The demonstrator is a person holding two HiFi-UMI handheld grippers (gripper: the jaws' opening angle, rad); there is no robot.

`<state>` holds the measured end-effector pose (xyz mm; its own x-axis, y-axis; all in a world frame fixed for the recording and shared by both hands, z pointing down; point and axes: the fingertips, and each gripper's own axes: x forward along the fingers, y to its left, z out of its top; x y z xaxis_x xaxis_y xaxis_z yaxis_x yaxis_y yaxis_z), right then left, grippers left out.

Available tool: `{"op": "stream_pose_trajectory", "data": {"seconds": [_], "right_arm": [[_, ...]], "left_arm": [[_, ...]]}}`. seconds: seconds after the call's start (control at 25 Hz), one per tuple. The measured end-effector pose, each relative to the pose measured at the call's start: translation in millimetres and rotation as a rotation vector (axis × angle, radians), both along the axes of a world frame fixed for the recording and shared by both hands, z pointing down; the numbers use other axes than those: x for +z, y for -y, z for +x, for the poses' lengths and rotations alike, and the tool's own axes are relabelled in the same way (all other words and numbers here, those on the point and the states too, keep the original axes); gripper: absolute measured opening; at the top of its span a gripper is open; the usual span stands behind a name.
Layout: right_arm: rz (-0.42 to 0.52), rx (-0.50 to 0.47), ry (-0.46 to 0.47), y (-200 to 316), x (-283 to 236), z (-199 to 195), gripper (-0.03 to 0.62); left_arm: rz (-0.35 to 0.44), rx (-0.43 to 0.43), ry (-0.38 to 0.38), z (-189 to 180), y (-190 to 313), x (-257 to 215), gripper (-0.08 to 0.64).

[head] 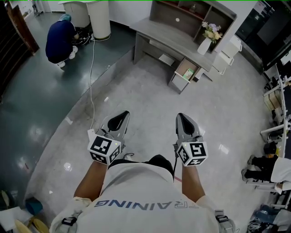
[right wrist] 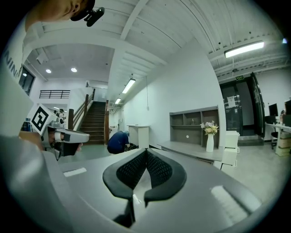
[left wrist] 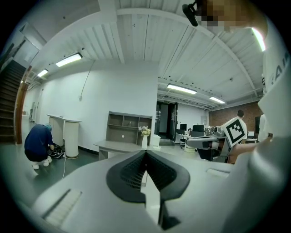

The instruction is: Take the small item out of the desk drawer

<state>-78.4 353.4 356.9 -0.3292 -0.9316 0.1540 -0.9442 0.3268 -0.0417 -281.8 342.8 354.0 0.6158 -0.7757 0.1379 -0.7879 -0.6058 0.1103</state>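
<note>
A grey desk (head: 182, 38) stands across the room, with its drawer (head: 185, 74) pulled open below the right end. Something pale lies in the drawer; I cannot make out the small item. My left gripper (head: 120, 114) and right gripper (head: 182, 117) are held side by side near my waist, far from the desk, both pointing toward it. Each has its jaws shut with nothing between them. In the left gripper view the left gripper (left wrist: 145, 152) shows closed black pads and the desk (left wrist: 119, 146) beyond. The right gripper (right wrist: 146, 152) looks the same, with the desk (right wrist: 191, 149) to its right.
A white vase of flowers (head: 207, 40) sits on the desk under a shelf unit (head: 193, 13). A white drawer cabinet (head: 227, 54) stands to its right. A person in blue (head: 61, 41) crouches at the far left by a white counter (head: 91, 16); a cable (head: 93, 82) runs across the floor.
</note>
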Motion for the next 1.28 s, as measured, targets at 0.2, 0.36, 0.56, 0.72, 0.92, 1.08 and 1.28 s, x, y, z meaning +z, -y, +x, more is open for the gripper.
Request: {"op": "stream_pose_trajectory", "data": {"seconds": [0.2, 0.36, 0.56, 0.72, 0.92, 1.08, 1.28], "right_arm": [[-0.033, -0.010, -0.032, 29, 6, -12, 0.015], [-0.039, -0.012, -0.028, 68, 6, -11, 0.015], [-0.042, -0.041, -0.006, 127, 15, -6, 0.015], [-0.045, -0.058, 0.014, 180, 13, 5, 0.015], [-0.063, -0.070, 0.024, 244, 14, 40, 0.015], [-0.066, -0.057, 0.053, 286, 15, 74, 0.015], [-0.078, -0.022, 0.069, 327, 27, 123, 0.015]], "left_arm": [[-0.033, -0.010, -0.031, -16, 30, 9, 0.000], [-0.037, -0.018, -0.038, -18, 64, 11, 0.000], [-0.037, -0.040, -0.012, -13, 111, 16, 0.000], [-0.032, -0.054, 0.003, 0, 161, 8, 0.000], [-0.027, -0.060, 0.013, 34, 228, -3, 0.000], [-0.050, -0.043, 0.038, 68, 272, 1, 0.000], [-0.037, 0.000, 0.045, 115, 320, -4, 0.000]]}}
